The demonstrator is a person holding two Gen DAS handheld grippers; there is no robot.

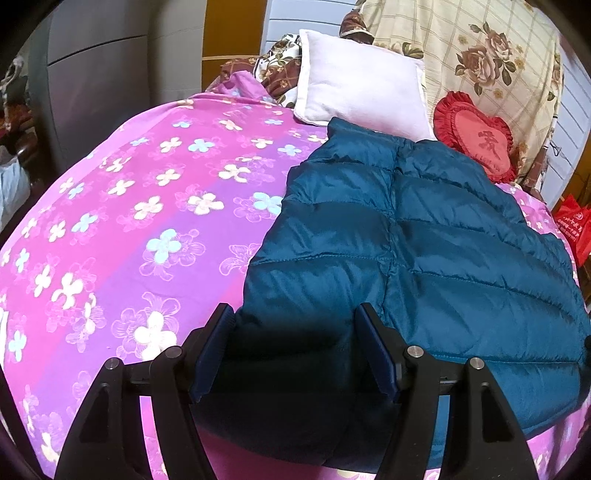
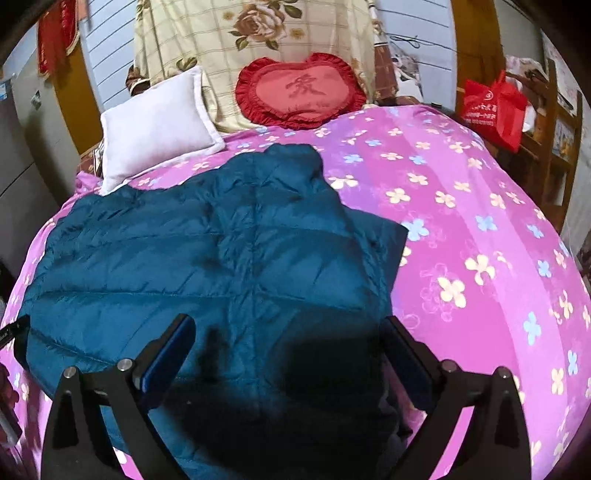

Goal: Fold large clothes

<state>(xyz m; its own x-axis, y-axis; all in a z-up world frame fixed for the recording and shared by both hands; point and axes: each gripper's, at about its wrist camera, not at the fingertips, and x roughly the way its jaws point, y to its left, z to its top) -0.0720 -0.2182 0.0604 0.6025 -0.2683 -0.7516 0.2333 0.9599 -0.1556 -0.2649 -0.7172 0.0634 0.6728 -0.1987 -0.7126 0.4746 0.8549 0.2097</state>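
The one container in sight is a red shopping bag (image 2: 495,107) with white print, sitting on a wooden rack beyond the far right corner of the bed; its mouth is turned away, so what it holds cannot be told. The teal quilted jacket (image 2: 207,258) lies spread flat on the bedspread (image 2: 461,221), a pink and purple cover printed with white and pale blue flowers, and it fills the near half of the bed on the side below the white pillow (image 2: 155,129). Its shiny padded fabric is stitched in horizontal bands that meet a vertical seam down the middle, and it is lightly rumpled. In the right wrist view a flat flap of the same teal cloth sticks out from under the jacket's right edge onto the bedspread. The jacket's far end reaches up to the pillow, touching its lower edge in the left wrist view, while the red heart-shaped cushion (image 2: 301,92) with a frilled rim leans against a cream rose-print quilt (image 2: 258,29) just behind it. The left gripper (image 1: 295,350) hangs over the jacket's near left corner, its blue-padded jaws spread with the dark, shadowed hem between them; the pads do not press on the cloth. The right gripper (image 2: 288,354) is released too, jaws wide above the jacket's near middle, where it casts a dark shadow, gripping nothing.
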